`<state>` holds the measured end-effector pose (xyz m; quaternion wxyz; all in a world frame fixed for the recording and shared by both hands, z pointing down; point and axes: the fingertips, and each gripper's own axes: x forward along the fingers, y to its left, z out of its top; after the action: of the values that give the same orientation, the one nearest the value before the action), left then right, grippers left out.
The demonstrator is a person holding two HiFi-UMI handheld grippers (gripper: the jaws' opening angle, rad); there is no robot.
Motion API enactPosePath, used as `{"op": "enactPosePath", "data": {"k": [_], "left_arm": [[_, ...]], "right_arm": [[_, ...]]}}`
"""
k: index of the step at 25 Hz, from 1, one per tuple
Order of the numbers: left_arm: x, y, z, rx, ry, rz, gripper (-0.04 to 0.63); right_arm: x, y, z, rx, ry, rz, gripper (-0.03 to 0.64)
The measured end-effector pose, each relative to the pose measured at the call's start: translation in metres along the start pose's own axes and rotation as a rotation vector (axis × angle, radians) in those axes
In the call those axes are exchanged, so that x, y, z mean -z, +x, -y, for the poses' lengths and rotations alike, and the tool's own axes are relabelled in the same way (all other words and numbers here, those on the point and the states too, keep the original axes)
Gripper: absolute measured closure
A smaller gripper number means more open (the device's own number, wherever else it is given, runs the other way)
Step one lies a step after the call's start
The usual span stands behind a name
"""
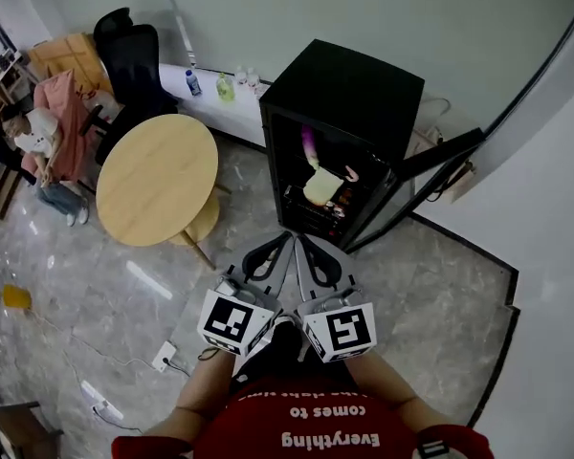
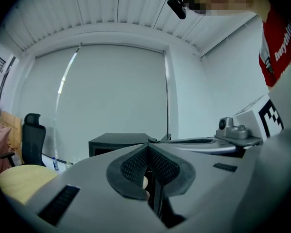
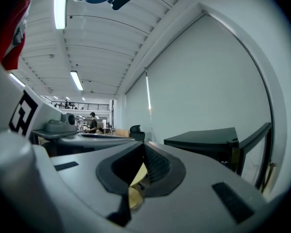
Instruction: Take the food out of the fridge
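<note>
Barely begun, by the look of it. Fridge (image 1: 349, 94) stands upper centre-right of the head view w/ its door (image 1: 438, 156) swung open to the right, so access is sorted. Food (image 1: 322, 185) (a pale yellow item w/ something pink by it; can't tell what exactly) sits on the shelves inside, mid-frame, untouched. Left tongs (image 1: 283, 245) and right tongs (image 1: 304, 245) are low centre, side by side, both pressed together w/ nothing pinched, aimed at the fridge but well short of it. Left to do: reach in, spread, grab each item, bring it out, prob. onto the round table (image 1: 158, 175) at left.
</note>
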<state>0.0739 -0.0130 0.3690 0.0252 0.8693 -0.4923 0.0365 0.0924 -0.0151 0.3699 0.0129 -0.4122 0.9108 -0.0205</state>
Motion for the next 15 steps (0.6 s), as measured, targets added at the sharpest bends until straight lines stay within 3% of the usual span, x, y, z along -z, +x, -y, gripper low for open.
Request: {"op": "enactPosePath", "data": {"k": [7,15], "left_arm": [[0.025,0.037,0.011,0.176,-0.050,-0.055,0.589],[0.041,0.093,0.004,0.218,-0.090,-0.094,0.589]], "right_arm": [[0.022,0.001,0.037,0.138,0.001,-0.073,0.606],[0.054,0.012,0.102,0.217,-0.004,-0.190,0.606]]}}
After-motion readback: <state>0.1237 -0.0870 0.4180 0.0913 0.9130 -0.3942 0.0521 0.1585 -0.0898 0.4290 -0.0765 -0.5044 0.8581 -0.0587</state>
